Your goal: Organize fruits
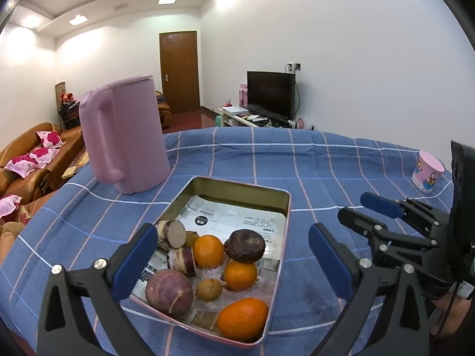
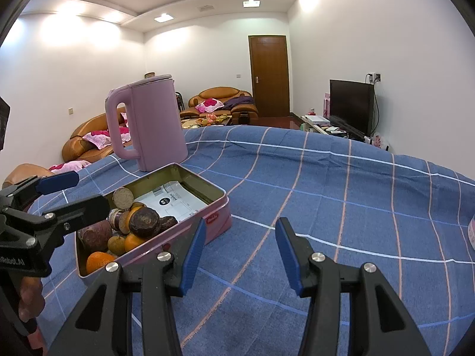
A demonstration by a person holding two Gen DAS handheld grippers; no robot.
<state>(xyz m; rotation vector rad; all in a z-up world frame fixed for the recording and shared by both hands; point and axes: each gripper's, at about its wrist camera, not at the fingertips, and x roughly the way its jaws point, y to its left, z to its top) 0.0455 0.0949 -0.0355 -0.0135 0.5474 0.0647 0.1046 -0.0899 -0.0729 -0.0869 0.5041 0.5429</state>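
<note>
The fruits are gathered in a shallow rectangular pink tin box (image 1: 283, 204), lined with printed paper (image 1: 237, 222), which rests on a blue checked tablecloth (image 1: 297, 160). Heaped at the tin's near end are three oranges, the nearest orange (image 1: 242, 319) by the front rim, together with a dark brown round fruit (image 1: 245, 245) stacked on another orange, a small tan round fruit (image 1: 209, 289), a purple-skinned root (image 1: 169, 292) and cut purple-skinned pieces (image 1: 172, 233). The far half of the tin is bare of fruit.

The left gripper (image 1: 234, 267) is held over the near end of the tin with its jaws spread wide; nothing is clasped between its blue pads. The right gripper (image 2: 240, 255) hangs over bare cloth just beside the tin, its jaws partly apart and empty.

No loose fruit is seen on the cloth, so the gathering is judged largely done; whether more remains outside the views cannot be told.

Behind the tin a tall pink plastic kettle (image 1: 127, 136) stands, and a pink printed cup (image 1: 427, 175) is set well apart at the cloth's far right.
</note>
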